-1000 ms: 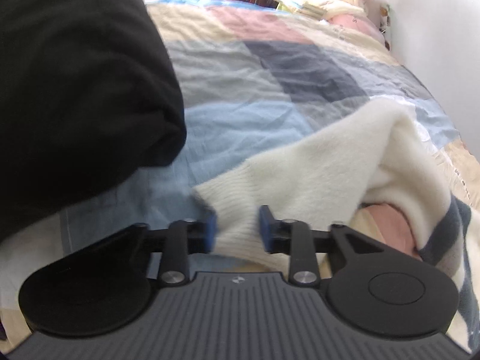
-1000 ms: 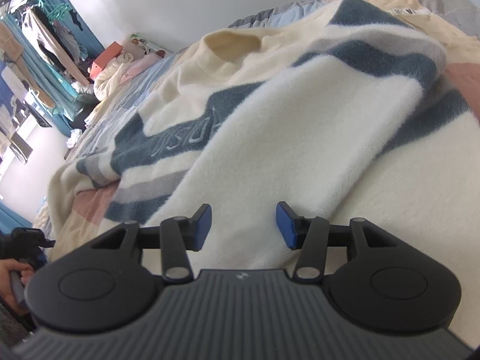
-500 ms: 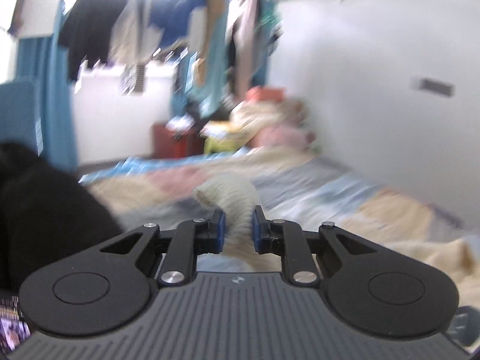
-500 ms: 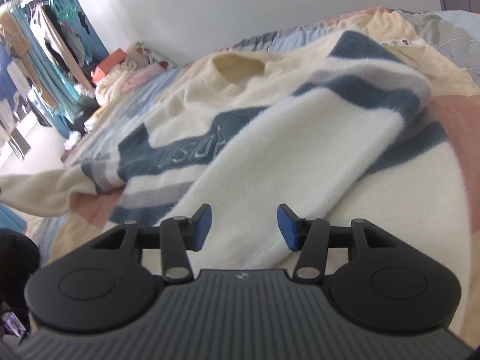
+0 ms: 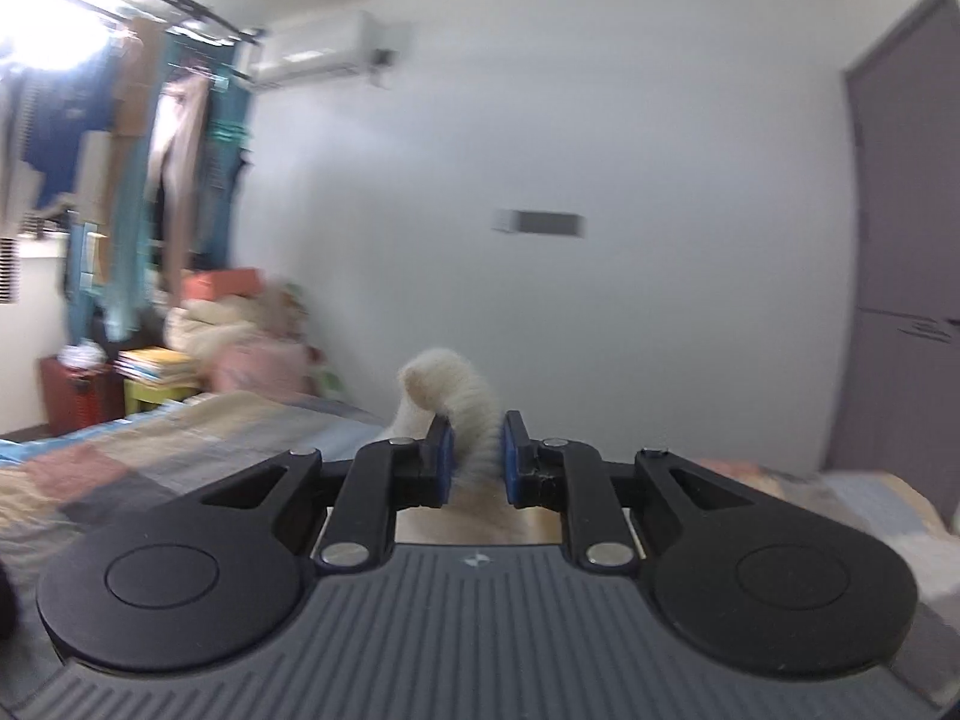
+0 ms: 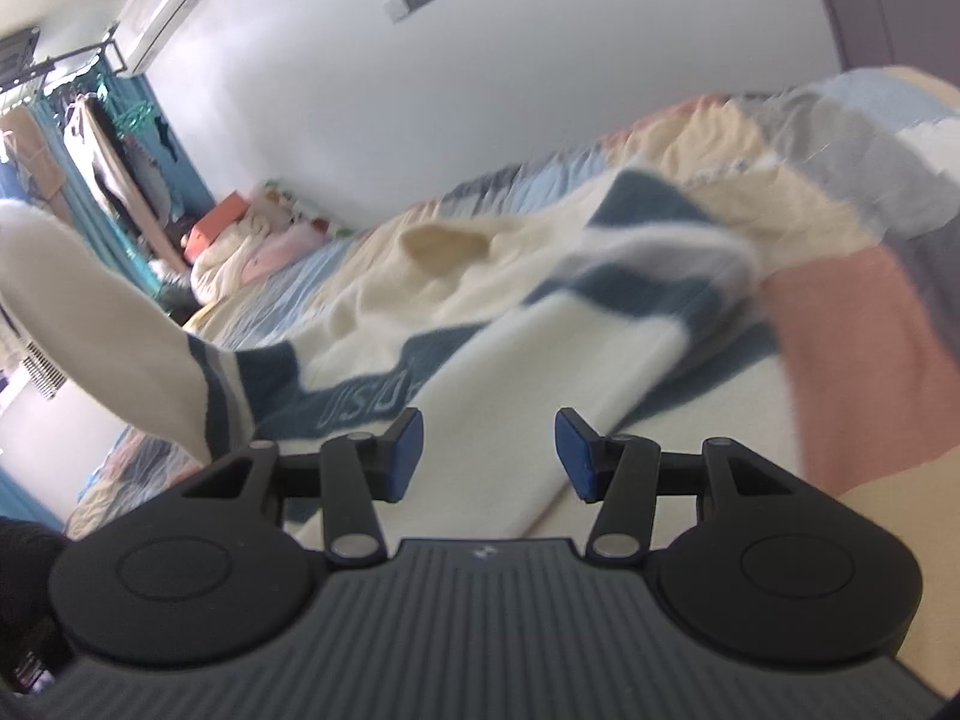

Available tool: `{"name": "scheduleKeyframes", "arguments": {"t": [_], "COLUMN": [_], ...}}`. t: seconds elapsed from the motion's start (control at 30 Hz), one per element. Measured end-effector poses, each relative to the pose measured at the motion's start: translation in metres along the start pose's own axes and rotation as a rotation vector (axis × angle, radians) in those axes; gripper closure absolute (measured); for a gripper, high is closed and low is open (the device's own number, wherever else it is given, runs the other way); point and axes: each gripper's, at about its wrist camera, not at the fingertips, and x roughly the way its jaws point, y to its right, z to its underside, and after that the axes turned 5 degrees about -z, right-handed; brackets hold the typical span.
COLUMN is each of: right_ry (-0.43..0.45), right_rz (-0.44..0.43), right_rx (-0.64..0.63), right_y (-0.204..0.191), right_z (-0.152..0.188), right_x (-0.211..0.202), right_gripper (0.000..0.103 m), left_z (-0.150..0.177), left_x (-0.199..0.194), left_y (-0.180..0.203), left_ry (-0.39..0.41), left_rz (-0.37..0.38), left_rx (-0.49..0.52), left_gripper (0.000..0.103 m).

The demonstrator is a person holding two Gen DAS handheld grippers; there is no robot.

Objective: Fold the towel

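A cream knitted sweater with blue stripes (image 6: 540,360) lies spread on the patchwork bed quilt (image 6: 840,324). My left gripper (image 5: 477,450) is shut on the sweater's cream sleeve cuff (image 5: 456,387), which curls up above the blue pads. It holds the cuff high, pointing about level toward the white wall. In the right wrist view the lifted sleeve (image 6: 90,324) stretches up to the left from the sweater body. My right gripper (image 6: 487,450) hovers open over the sweater's near part, and its pads (image 6: 405,450) press on nothing.
The bed runs along a white wall, with a grey door (image 5: 906,240) at the right. Hanging clothes (image 5: 150,180), a heap of bedding (image 5: 240,348) and a red box (image 5: 72,396) stand beyond the bed's far end. A dark sleeve (image 6: 24,570) shows at the lower left.
The left gripper closed on the sleeve cuff and swung up from the bed to face the wall, lifting the sleeve. The right gripper rose a little and stayed open.
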Motion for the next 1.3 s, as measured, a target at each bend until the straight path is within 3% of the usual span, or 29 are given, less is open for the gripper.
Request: {"name": "scheduleKeyframes", "arguments": {"t": [0.1, 0.23, 0.4, 0.53, 0.67, 0.73, 0.77, 0.8, 0.9, 1.0, 1.1, 1.3], "right_ry": [0.026, 0.060, 0.098, 0.092, 0.071, 0.066, 0.065, 0.065, 0.050, 0.010, -0.038, -0.116], "right_rz": [0.009, 0.029, 0.049, 0.056, 0.049, 0.040, 0.031, 0.023, 0.003, -0.025, -0.028, 0.028], "right_rx": [0.079, 0.185, 0.258, 0.263, 0.240, 0.231, 0.230, 0.223, 0.157, 0.110, 0.063, 0.024], "right_y": [0.020, 0.046, 0.064, 0.068, 0.063, 0.060, 0.059, 0.056, 0.042, 0.029, 0.017, 0.012], "right_z": [-0.006, -0.011, -0.014, -0.014, -0.014, -0.013, -0.013, -0.013, -0.013, -0.009, -0.003, 0.006], "right_x": [-0.009, -0.015, -0.022, -0.020, -0.017, -0.016, -0.016, -0.016, -0.013, -0.005, 0.005, 0.026], "right_gripper": [0.050, 0.050, 0.050, 0.050, 0.050, 0.050, 0.050, 0.050, 0.050, 0.049, 0.037, 0.037], "left_z": [0.032, 0.087, 0.163, 0.184, 0.173, 0.169, 0.170, 0.168, 0.165, 0.160, 0.156, 0.167], "left_x": [0.008, 0.030, 0.058, 0.065, 0.071, 0.074, 0.078, 0.073, 0.065, 0.063, 0.070, 0.100], "left_y": [0.040, 0.073, 0.072, 0.065, 0.053, 0.043, 0.040, 0.035, 0.023, 0.008, -0.008, -0.039], "left_ry": [-0.077, -0.245, -0.459, -0.503, -0.555, -0.628, -0.692, -0.740, -0.757, -0.756, -0.738, -0.730], "left_rz": [0.120, 0.228, 0.311, 0.363, 0.393, 0.431, 0.455, 0.469, 0.468, 0.461, 0.410, 0.286], "left_rx": [0.006, 0.012, -0.040, -0.050, -0.077, -0.116, -0.137, -0.155, -0.157, -0.156, -0.120, -0.093], "left_gripper": [0.087, 0.089, 0.090, 0.090, 0.088, 0.072, 0.054, 0.050, 0.037, 0.037, 0.037, 0.037]}}
